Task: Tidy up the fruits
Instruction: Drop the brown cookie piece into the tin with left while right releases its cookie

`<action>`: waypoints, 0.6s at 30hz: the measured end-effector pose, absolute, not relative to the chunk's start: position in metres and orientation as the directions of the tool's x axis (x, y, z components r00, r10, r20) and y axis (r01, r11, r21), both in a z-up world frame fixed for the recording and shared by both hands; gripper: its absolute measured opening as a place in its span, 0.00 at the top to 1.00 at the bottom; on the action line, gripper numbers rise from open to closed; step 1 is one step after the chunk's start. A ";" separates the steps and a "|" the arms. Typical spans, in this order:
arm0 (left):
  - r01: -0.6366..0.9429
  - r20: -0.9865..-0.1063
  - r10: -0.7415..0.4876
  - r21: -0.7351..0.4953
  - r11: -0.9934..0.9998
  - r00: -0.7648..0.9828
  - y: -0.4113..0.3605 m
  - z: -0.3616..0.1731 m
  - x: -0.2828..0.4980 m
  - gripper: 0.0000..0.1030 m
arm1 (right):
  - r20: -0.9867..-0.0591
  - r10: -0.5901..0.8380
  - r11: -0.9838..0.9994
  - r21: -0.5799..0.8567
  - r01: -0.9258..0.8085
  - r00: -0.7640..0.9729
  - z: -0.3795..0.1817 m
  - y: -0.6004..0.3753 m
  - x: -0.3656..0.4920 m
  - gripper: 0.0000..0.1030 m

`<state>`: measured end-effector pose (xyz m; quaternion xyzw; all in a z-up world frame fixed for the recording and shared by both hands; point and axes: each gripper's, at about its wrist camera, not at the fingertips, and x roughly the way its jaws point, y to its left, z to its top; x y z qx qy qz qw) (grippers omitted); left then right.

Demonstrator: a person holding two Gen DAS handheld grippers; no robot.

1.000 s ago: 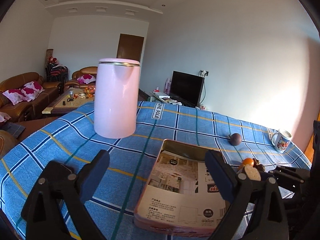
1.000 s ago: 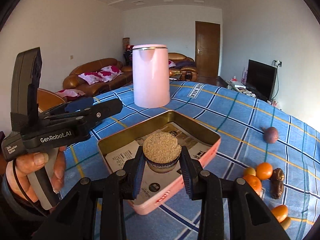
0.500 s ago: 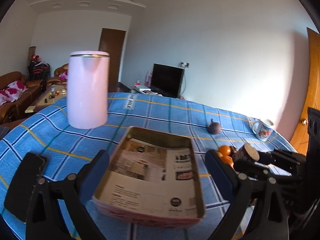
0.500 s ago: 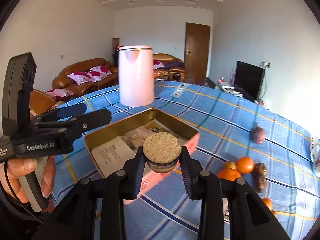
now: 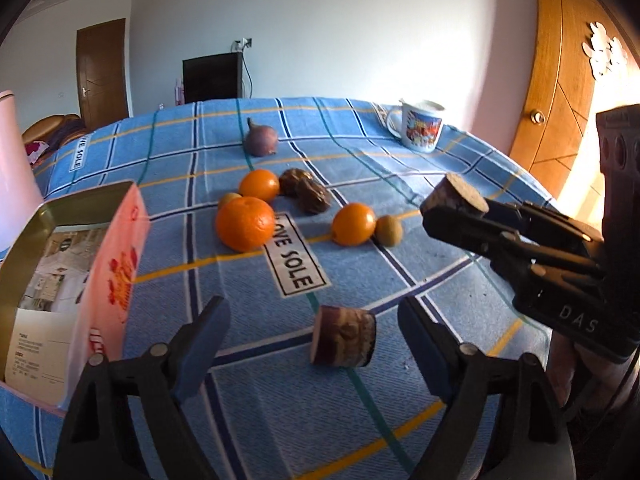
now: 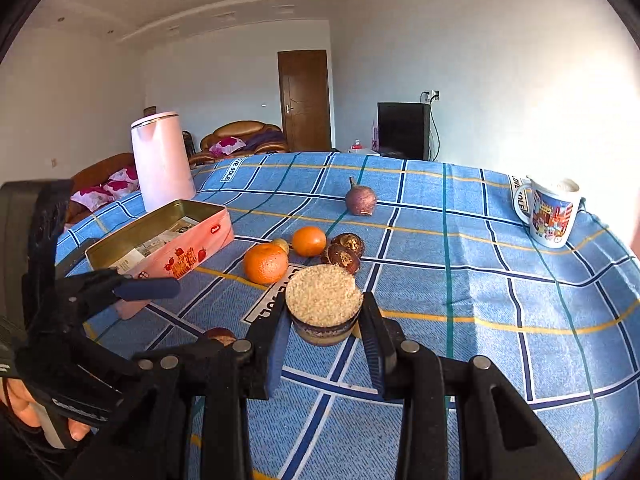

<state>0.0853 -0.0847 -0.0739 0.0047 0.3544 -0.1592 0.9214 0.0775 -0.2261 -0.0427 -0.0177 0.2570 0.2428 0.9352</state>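
Observation:
My right gripper (image 6: 323, 322) is shut on a short sugarcane piece (image 6: 323, 300), held above the blue checked tablecloth; it also shows at the right of the left wrist view (image 5: 454, 198). My left gripper (image 5: 312, 340) is open, its fingers either side of a second sugarcane piece (image 5: 343, 336) lying on the cloth. Oranges (image 5: 245, 223) (image 5: 353, 224) (image 6: 309, 241), small yellow-green fruits (image 5: 389, 230), two dark wrinkled fruits (image 5: 312, 196) and a purple fruit (image 5: 261, 141) lie beyond. The open pink tin (image 5: 116, 256) stands at the left, also in the right wrist view (image 6: 200, 236).
A pink kettle (image 6: 162, 160) stands behind the tin. A printed mug (image 6: 550, 212) stands at the far right of the table. The table edge curves away on the right, near a wooden door (image 5: 560, 80).
Both grippers have swung right, away from the tin toward the fruit pile. The right gripper still holds its sugarcane piece. The left gripper now straddles a second piece on the cloth.

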 end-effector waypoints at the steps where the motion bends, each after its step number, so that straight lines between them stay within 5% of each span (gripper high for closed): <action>1: 0.305 -0.668 -0.292 -0.101 0.947 0.684 -0.088 -0.077 0.087 0.24 | -0.485 0.451 0.880 0.103 -0.464 0.749 -0.045 -0.230 0.077 0.65; 2: 0.315 -0.683 -0.299 -0.106 0.943 0.667 -0.092 -0.080 0.088 0.30 | -0.483 0.456 0.879 0.112 -0.464 0.748 -0.047 -0.233 0.077 0.65; 4: 0.340 -0.704 -0.327 -0.128 0.932 0.630 -0.094 -0.085 0.090 0.63 | -0.481 0.465 0.875 0.125 -0.467 0.743 -0.049 -0.234 0.077 0.65; 5: 0.343 -0.710 -0.333 -0.136 0.929 0.621 -0.094 -0.087 0.090 0.67 | -0.479 0.470 0.873 0.128 -0.470 0.742 -0.049 -0.235 0.077 0.65; 12: 0.318 -0.648 -0.335 -0.149 0.936 0.683 -0.062 -0.065 0.078 0.67 | -0.465 0.493 0.855 0.102 -0.509 0.736 -0.035 -0.214 0.079 0.65; 18: 0.189 -0.567 -0.223 -0.119 0.975 0.793 0.007 -0.033 0.076 0.68 | -0.454 0.549 0.805 0.062 -0.590 0.702 -0.012 -0.164 0.085 0.65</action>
